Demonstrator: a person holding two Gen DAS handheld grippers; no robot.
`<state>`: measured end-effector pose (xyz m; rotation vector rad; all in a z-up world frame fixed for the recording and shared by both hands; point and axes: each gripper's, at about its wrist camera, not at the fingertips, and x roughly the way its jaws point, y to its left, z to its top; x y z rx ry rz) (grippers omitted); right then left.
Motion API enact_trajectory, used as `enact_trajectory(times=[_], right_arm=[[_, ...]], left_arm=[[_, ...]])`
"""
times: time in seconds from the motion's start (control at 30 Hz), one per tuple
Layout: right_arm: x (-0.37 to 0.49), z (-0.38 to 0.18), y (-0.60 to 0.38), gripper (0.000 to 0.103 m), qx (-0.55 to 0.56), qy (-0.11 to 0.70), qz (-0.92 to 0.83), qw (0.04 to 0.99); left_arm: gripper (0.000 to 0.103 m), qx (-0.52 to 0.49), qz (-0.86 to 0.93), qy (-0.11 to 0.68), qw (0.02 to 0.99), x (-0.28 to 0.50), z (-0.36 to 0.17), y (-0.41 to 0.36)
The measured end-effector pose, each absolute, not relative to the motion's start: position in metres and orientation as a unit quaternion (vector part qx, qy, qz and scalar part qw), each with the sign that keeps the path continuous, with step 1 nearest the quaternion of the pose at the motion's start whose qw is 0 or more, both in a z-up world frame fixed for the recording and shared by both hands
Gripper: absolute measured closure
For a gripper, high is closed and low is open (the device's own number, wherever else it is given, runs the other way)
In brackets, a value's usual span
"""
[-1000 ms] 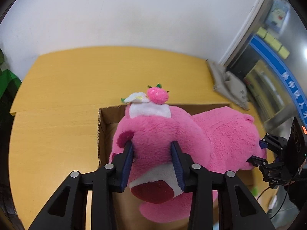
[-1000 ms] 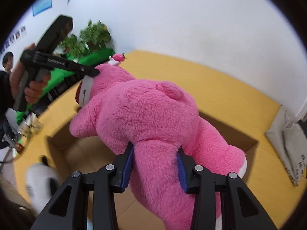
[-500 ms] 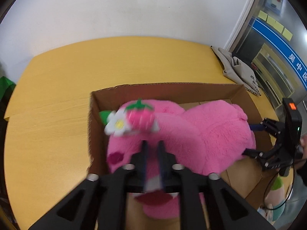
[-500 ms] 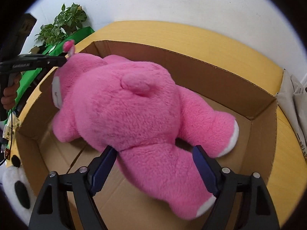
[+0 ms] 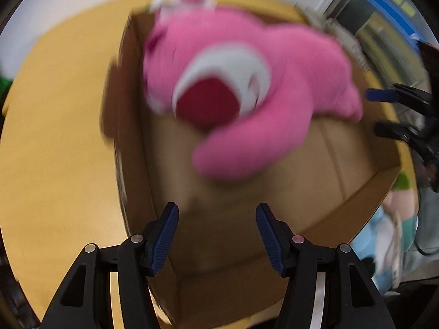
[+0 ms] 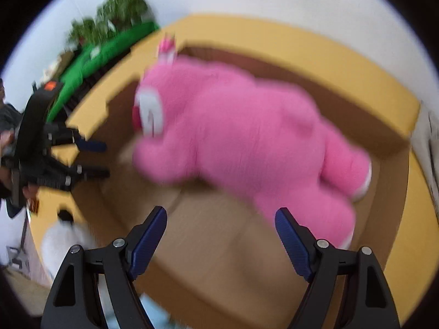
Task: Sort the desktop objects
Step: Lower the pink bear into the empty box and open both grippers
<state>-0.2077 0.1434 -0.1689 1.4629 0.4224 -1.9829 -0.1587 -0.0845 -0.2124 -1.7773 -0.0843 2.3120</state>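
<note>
Both grippers wide, bear (image 5: 288, 87) inside box (image 5: 356, 170)

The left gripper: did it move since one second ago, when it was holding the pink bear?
Yes. The left gripper has opened and drawn back from the pink bear, toward the near wall of the cardboard box.

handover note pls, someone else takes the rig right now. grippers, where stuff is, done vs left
Left gripper: open, empty, above the near end of the cardboard box.
Right gripper: open, empty, over the box's other side.
Pink plush bear: lying in the box, held by neither gripper.
Done: bear boxed.
Left: a white plush lies outside the box on the yellow table; a light blue toy sits beyond the box edge. Frames are blurred, so check both before grasping.
</note>
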Motion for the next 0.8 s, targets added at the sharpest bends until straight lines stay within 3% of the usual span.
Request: enact_trajectory(times=[0.2, 0.4, 0.47, 0.5, 0.53, 0.63, 0.8], right_arm=[[-0.167, -0.212, 0.202, 0.022, 0.637, 0.138, -0.724, 0.227], [-0.146, -0.181, 0.221, 0.022, 0.615, 0.104, -0.752, 0.212], [-0.138, -0.152, 0.216, 0.015, 0.585, 0.098, -0.774, 0.223], [-0.132, -0.136, 0.214, 0.012, 0.566, 0.096, -0.787, 0.225], [-0.126, -0.119, 0.211, 0.001, 0.545, 0.093, -0.802, 0.227], [-0.111, -0.076, 0.203, 0.0, 0.499, 0.084, -0.833, 0.223], [-0.082, -0.027, 0.186, 0.0, 0.457, 0.09, -0.86, 0.207]], left_arm=[[0.045, -0.629, 0.77, -0.028, 0.098, -0.134, -0.219, -0.075], [0.045, -0.626, 0.776, -0.045, 0.061, -0.114, -0.199, -0.073], [0.037, -0.597, 0.799, -0.044, 0.046, -0.108, -0.166, -0.07], [0.026, -0.582, 0.812, -0.04, 0.034, -0.106, -0.149, -0.068], [0.015, -0.565, 0.824, -0.035, 0.016, -0.102, -0.13, -0.065], [0.003, -0.51, 0.859, -0.024, -0.037, -0.082, -0.067, -0.054], [0.0, -0.464, 0.882, -0.028, -0.082, -0.036, 0.006, -0.04]])
